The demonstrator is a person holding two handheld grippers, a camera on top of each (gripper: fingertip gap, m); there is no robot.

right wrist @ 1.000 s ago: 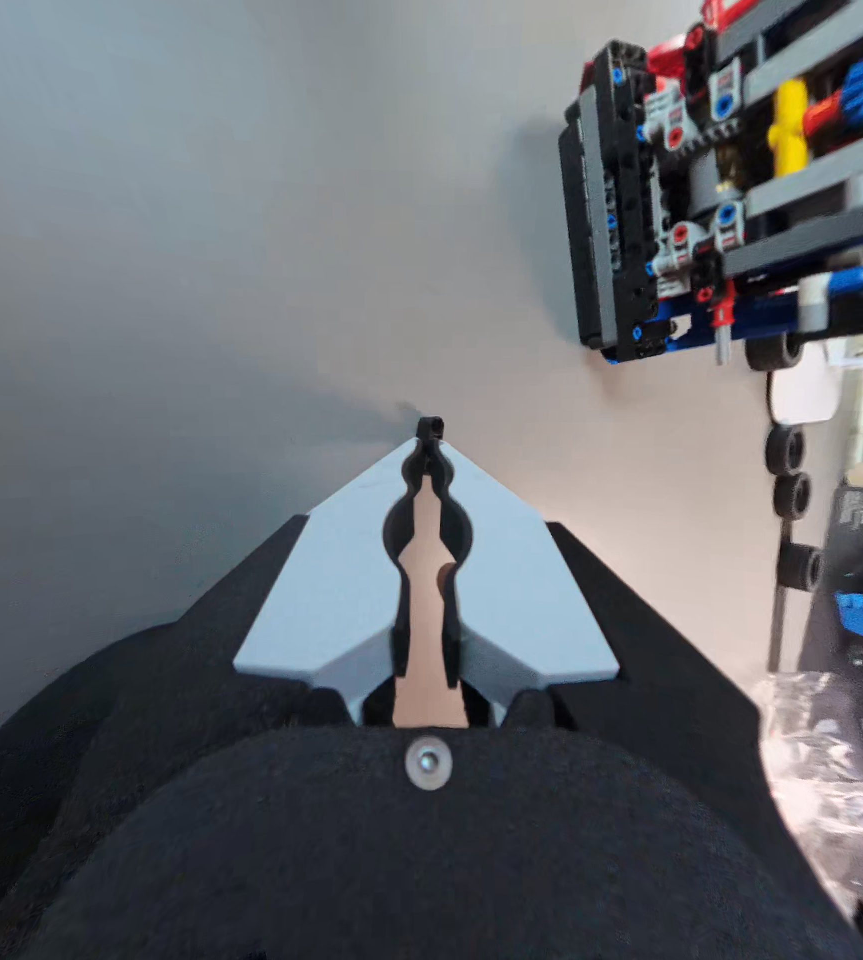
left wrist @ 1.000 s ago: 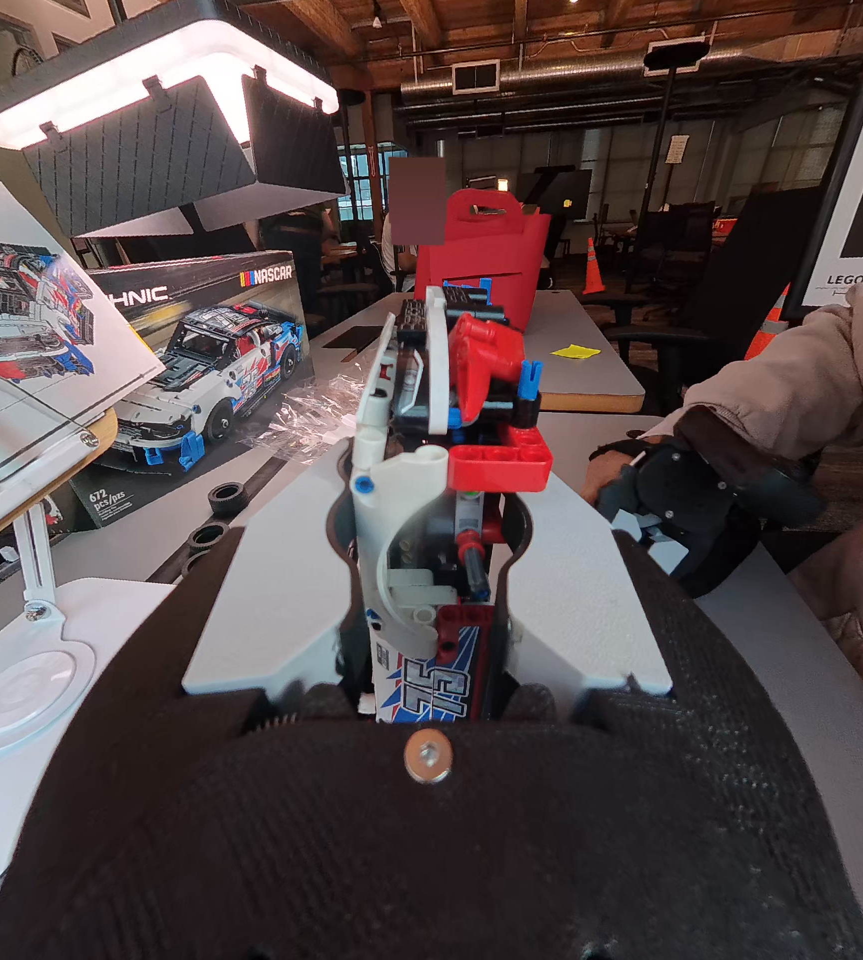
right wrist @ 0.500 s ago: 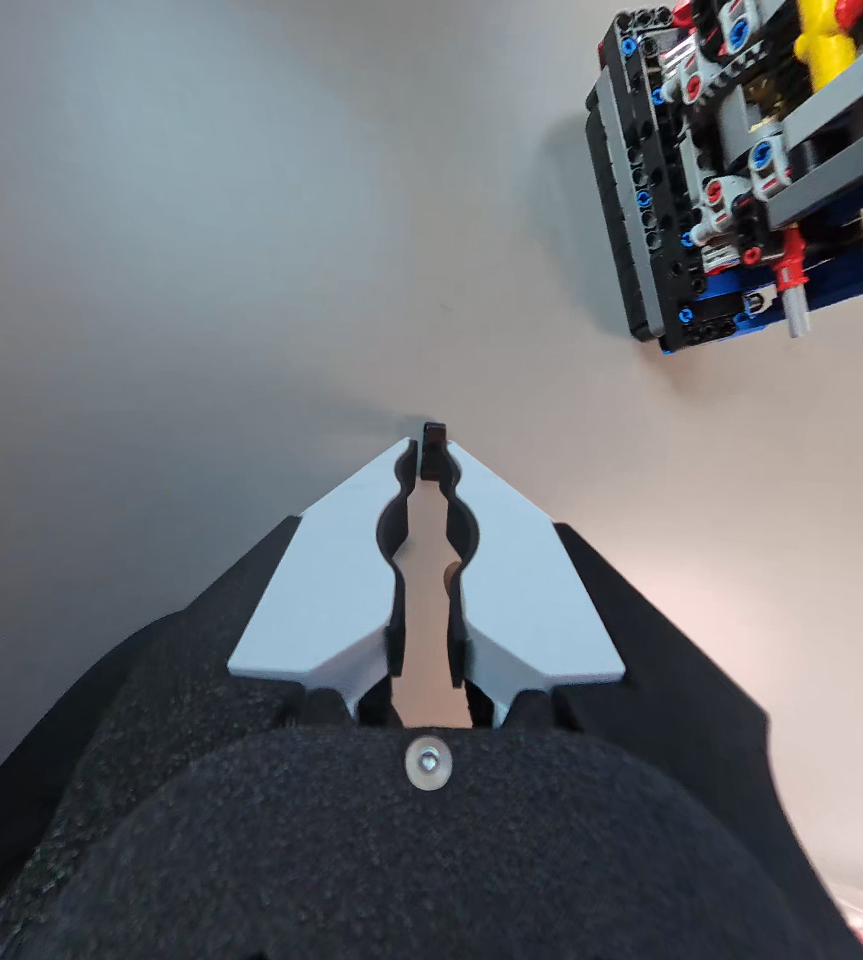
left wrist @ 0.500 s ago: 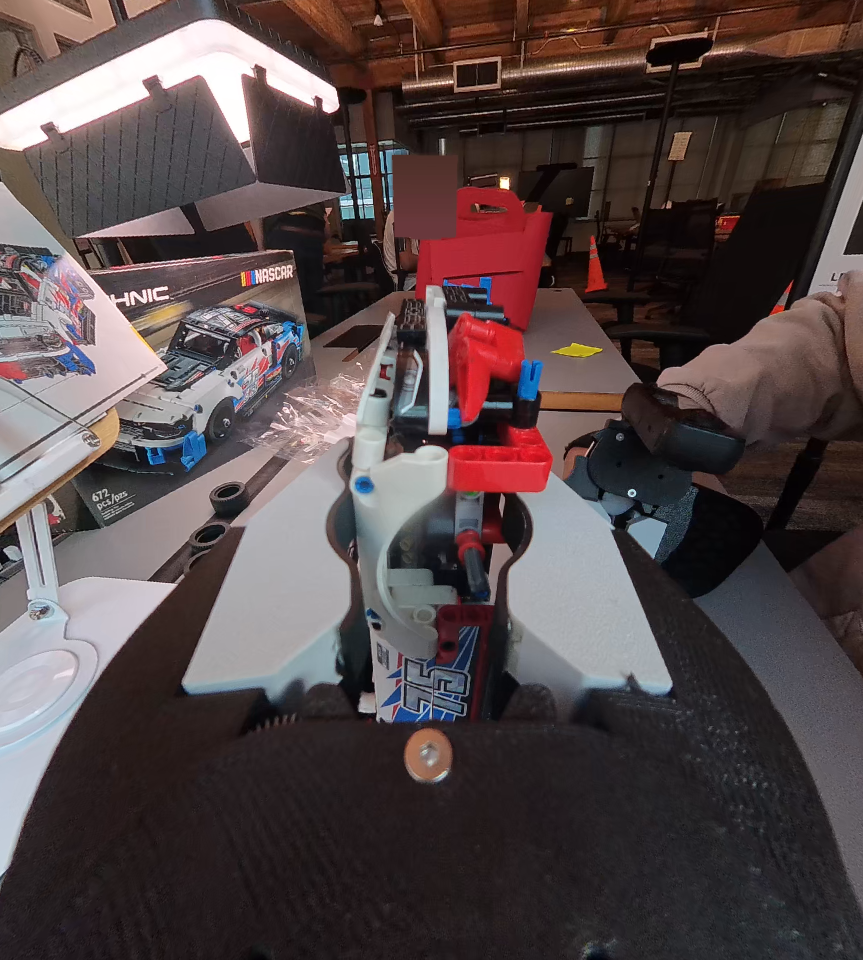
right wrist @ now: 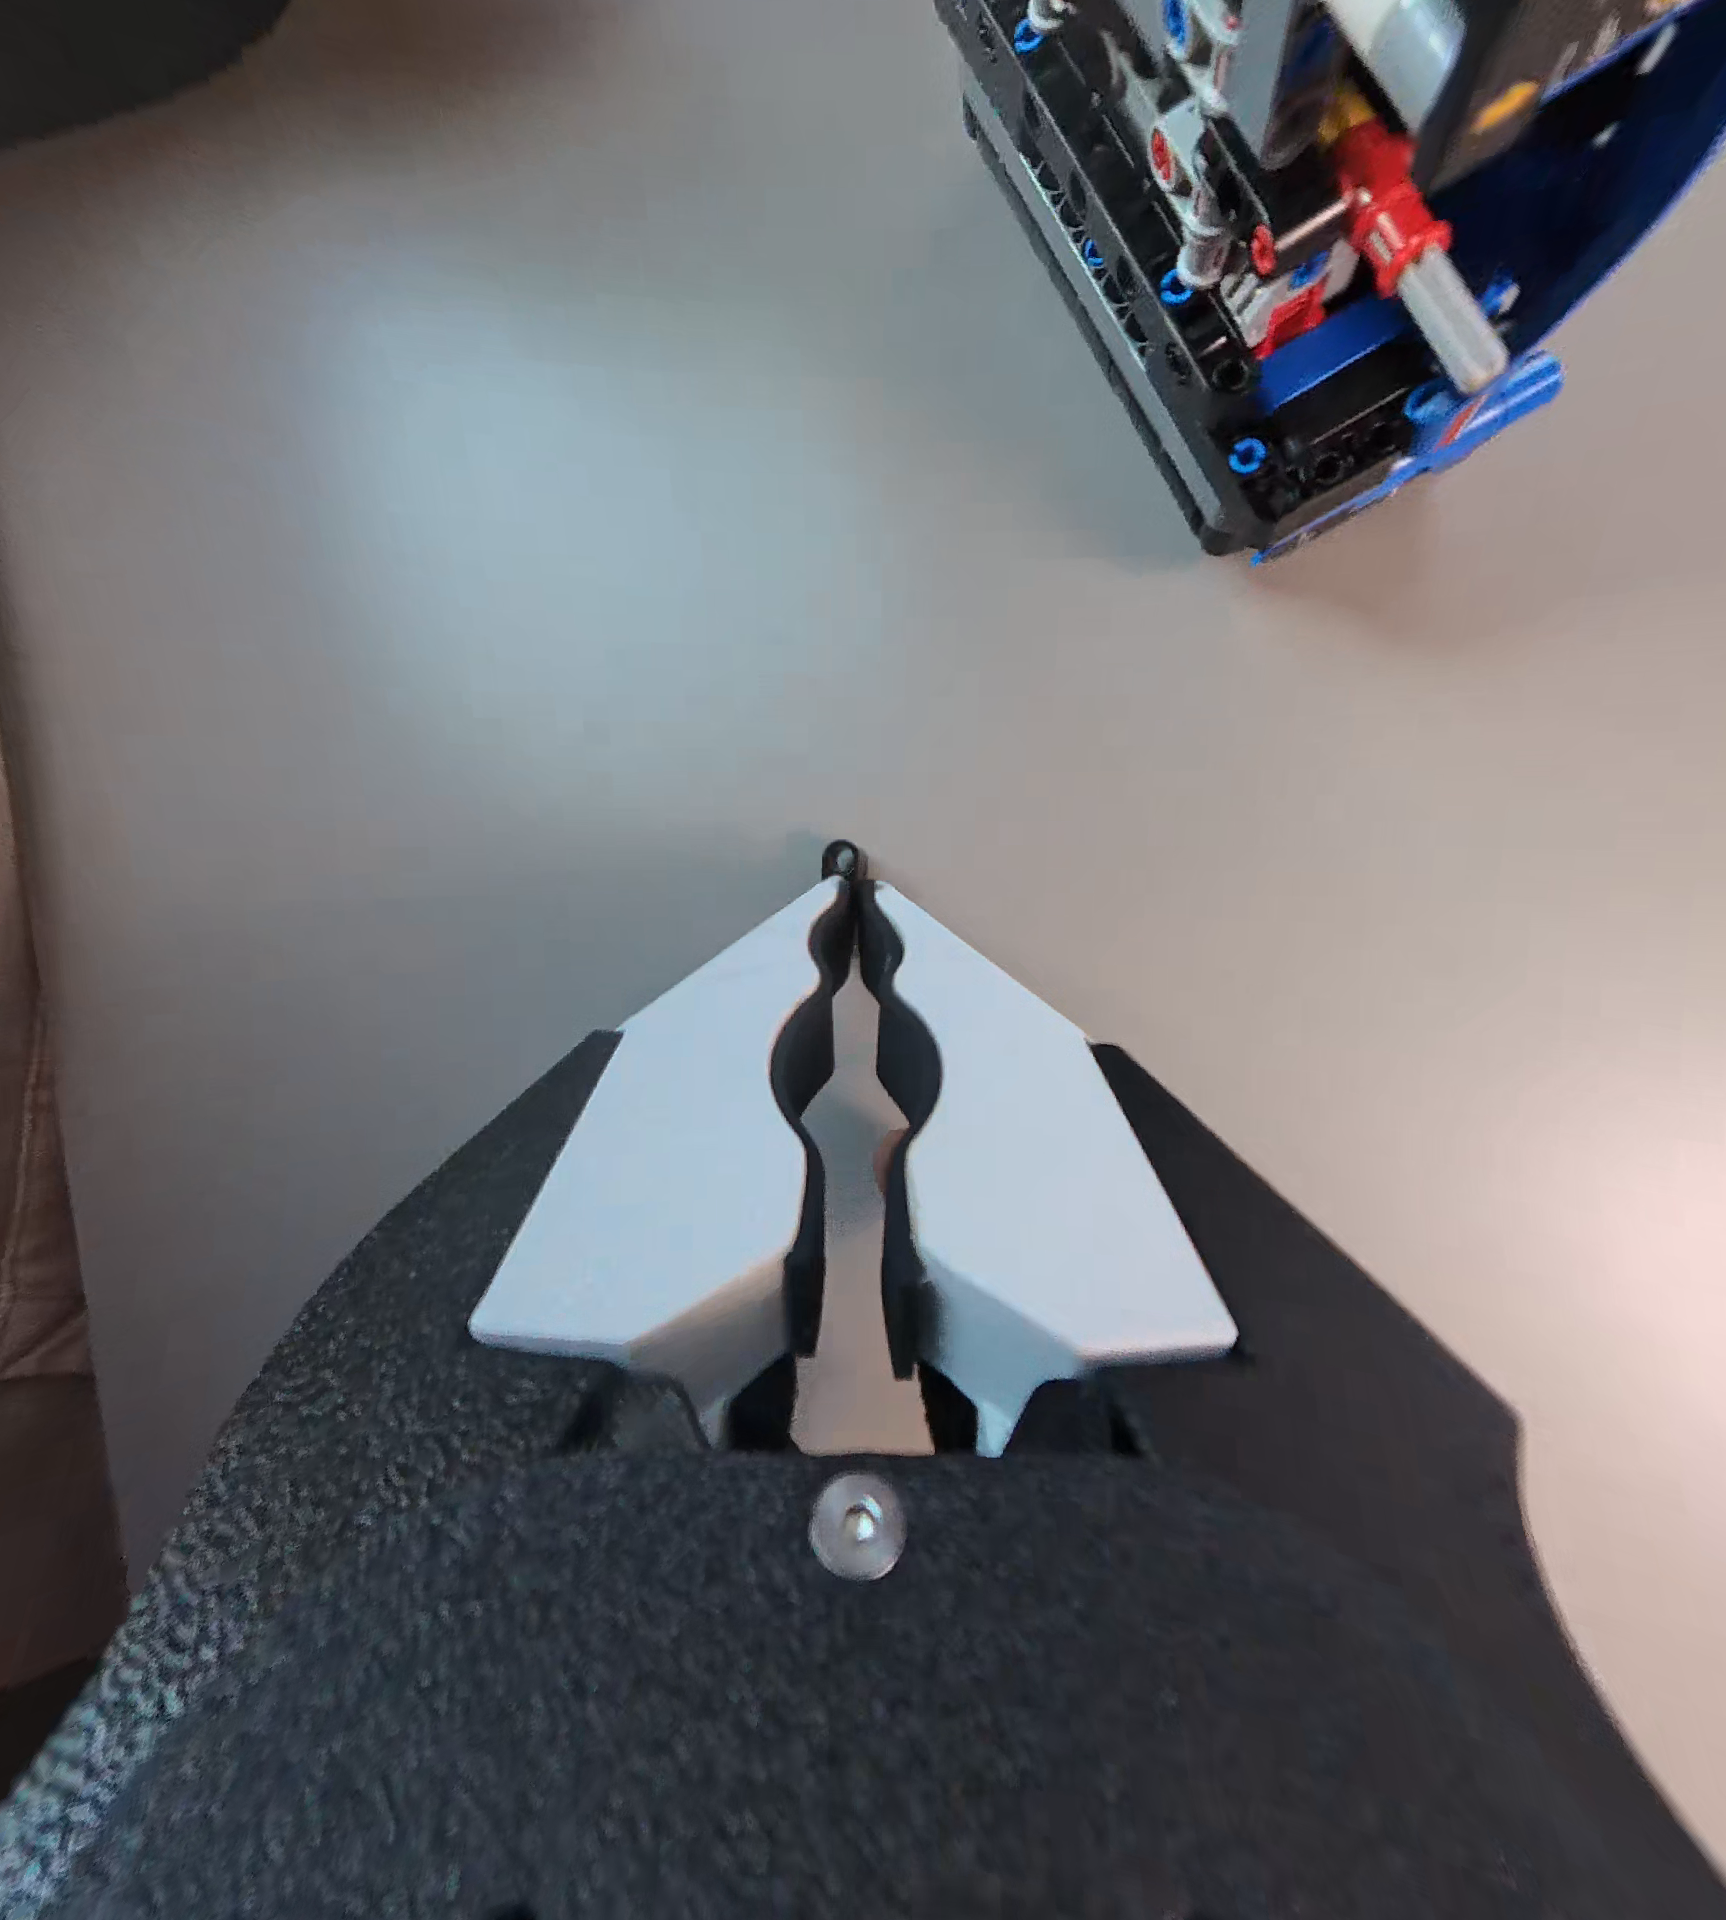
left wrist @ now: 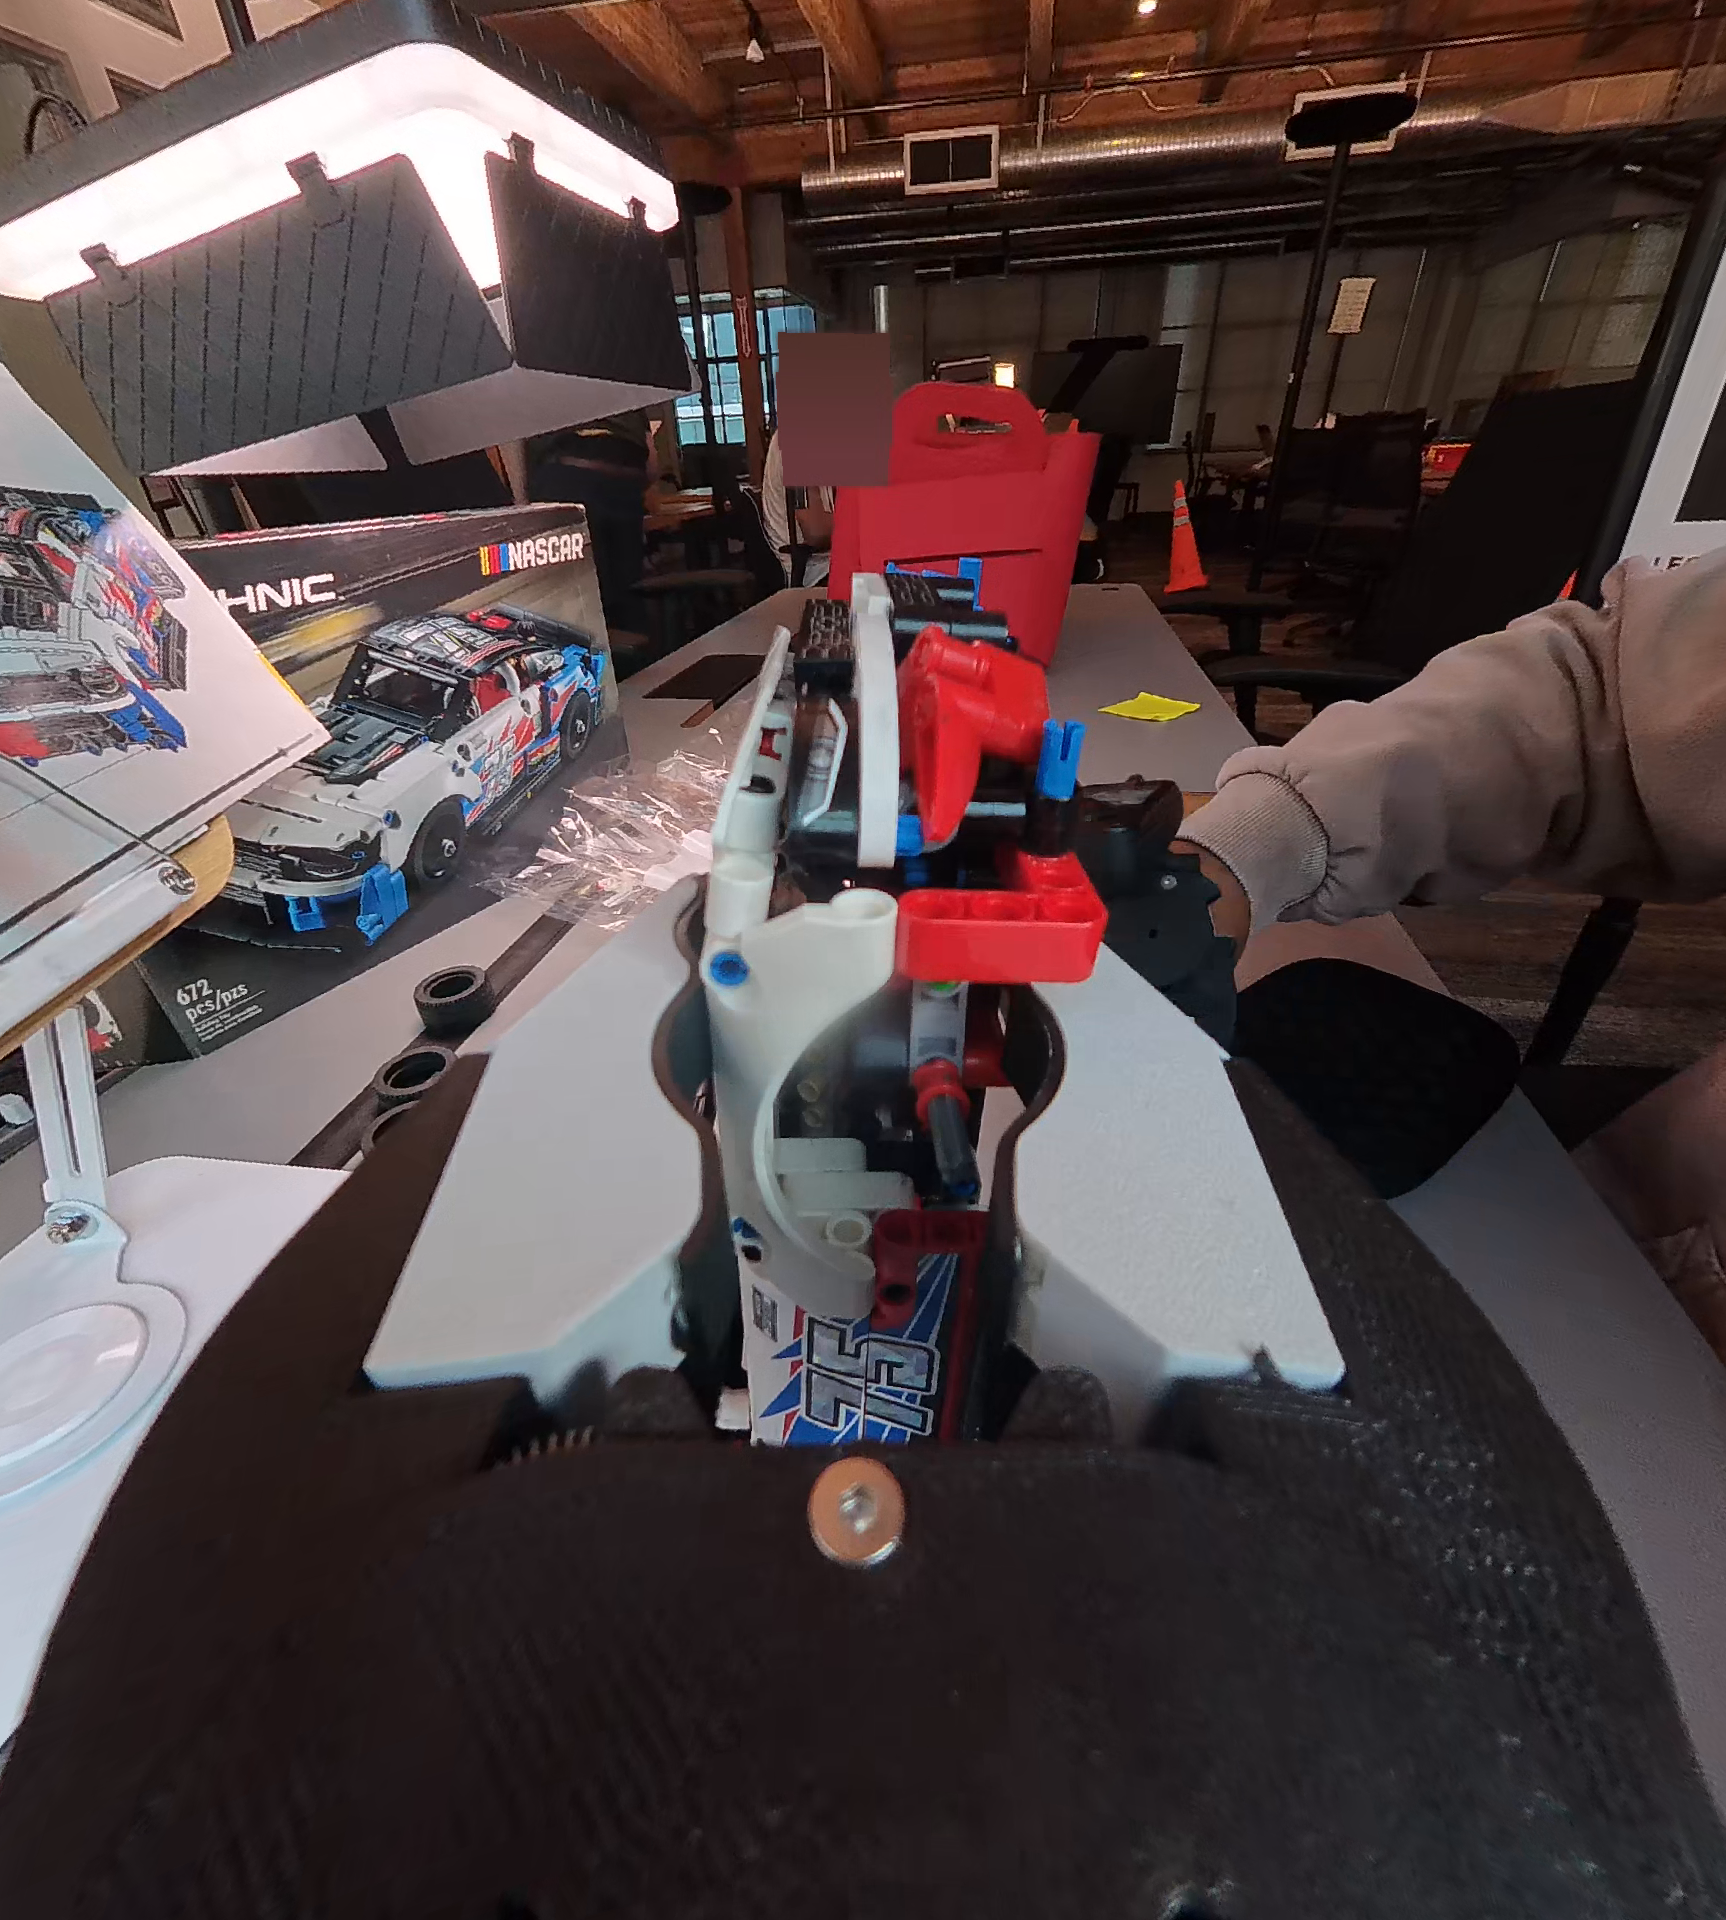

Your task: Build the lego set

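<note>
The left gripper clamps the half-built car. The right gripper pinches a small black pin above the tabletop.

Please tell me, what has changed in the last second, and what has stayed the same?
The right gripper, shut on a small black pin, rose from the table toward the car model. The left gripper still clamps the model, unmoved.
</note>
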